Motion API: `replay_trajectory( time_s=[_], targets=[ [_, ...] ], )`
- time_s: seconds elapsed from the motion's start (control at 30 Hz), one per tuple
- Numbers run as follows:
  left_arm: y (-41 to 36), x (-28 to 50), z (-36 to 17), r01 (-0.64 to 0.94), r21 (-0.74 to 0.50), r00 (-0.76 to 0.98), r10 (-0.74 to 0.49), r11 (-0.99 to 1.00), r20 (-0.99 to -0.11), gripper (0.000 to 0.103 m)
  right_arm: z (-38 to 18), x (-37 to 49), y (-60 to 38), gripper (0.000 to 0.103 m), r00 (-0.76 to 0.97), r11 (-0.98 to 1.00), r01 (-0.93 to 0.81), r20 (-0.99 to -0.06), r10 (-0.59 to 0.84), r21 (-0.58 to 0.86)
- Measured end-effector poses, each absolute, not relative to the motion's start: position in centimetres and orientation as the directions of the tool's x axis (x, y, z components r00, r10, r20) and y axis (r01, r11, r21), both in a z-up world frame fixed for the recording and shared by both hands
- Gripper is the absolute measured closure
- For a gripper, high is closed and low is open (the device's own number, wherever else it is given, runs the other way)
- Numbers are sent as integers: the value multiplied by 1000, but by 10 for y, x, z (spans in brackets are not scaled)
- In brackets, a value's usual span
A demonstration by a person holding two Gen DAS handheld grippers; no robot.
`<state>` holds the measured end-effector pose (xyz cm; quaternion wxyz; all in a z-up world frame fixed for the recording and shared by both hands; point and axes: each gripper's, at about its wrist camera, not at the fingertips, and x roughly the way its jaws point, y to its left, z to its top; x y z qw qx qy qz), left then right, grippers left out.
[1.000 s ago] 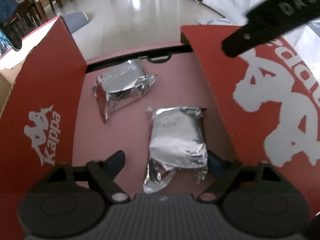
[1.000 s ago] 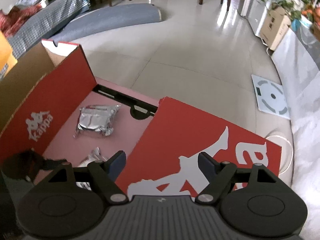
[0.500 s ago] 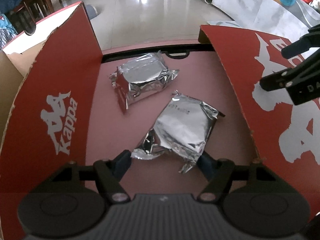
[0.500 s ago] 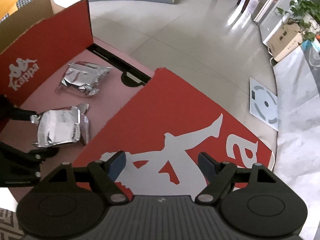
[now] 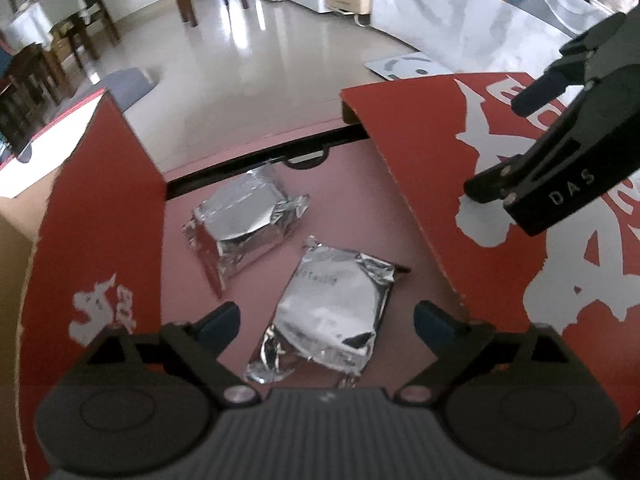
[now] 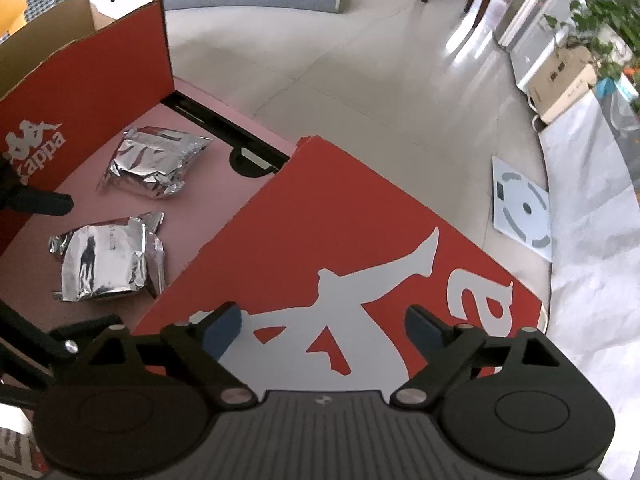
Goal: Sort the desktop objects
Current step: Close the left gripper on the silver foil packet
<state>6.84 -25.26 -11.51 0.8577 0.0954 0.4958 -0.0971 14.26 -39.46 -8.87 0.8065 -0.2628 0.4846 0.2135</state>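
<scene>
Left gripper [image 5: 326, 322] jaws opening, pads clear of the near foil pouch [image 5: 334, 312] at lower centre. Second pouch [image 5: 244, 220] just beyond, apart, both inside red box [image 5: 100, 216]. Right gripper [image 6: 320, 326] opening, empty, over the box's right flap [image 6: 344, 240], which walls off the pouches.

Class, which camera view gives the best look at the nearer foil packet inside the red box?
The left wrist view: the nearer foil packet lies whole, large and central on the floor of the red box. The right wrist view shows it too, but smaller, near the left edge.

Crinkled shiny foil packets [image 5: 332, 312] in matt red cardboard box [image 5: 100, 216]
</scene>
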Motion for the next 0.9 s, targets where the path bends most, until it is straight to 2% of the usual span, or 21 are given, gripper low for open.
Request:
replay_trajectory(
  time_s=[0.2,0.57,0.8,0.87,0.9],
  targets=[
    [-254,77,-130,299,72,445,-72,952,-892,9,-90,142,-395,10,446,779,-586,-891,80,-224],
    [-252,76,-135,343,64,444,-102,937,-890,7,-90,137,-382,10,483,715,-635,-873,69,-295],
    [-247,77,-133,311,-5,411,-139,951,-901,25,-90,136,-381,10,488,708,-639,-870,70,-302],
    [-249,75,-132,321,-5,415,-146,947,-898,31,-90,136,-380,10,492,703,-641,-868,69,-308],
    [-250,74,-131,326,-5,417,-149,945,-897,37,-90,136,-380,10,493,702,-642,-868,69,-309]
  ],
)
